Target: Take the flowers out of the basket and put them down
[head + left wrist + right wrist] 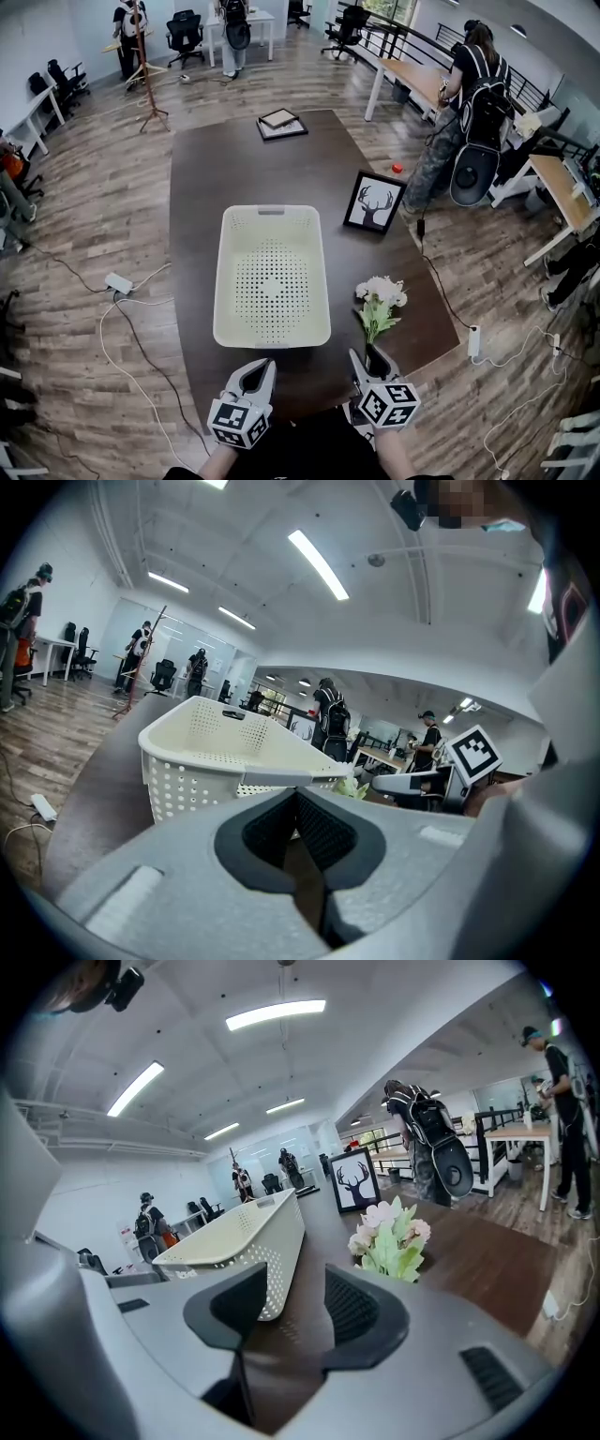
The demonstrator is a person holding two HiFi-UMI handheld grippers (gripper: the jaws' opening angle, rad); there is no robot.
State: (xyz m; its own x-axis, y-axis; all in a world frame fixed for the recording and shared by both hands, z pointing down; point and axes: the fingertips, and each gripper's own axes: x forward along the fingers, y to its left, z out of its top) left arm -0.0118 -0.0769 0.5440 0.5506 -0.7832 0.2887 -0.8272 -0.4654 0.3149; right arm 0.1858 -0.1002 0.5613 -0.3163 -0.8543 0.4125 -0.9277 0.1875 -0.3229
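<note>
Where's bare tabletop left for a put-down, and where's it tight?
Widest bare patch: the table between the basket and the flat frame at the far end. There's a narrow strip left of the basket. The right side is crowded: flowers beside the basket, deer picture beyond.

Your head camera looks steeply down the table point(234, 159) from its near end. The basket point(228, 281) sits at centre, the left gripper point(263, 367) at 7 o'clock of the frame and the right gripper point(368, 361) at 5. The left gripper view sits low, close to the basket's near wall, facing up the table. The right gripper view is equally low, beside the basket, with the flowers point(382, 292) close at 1 o'clock. All three views share basket and flowers; head and right gripper views also share the deer picture point(374, 202).
</note>
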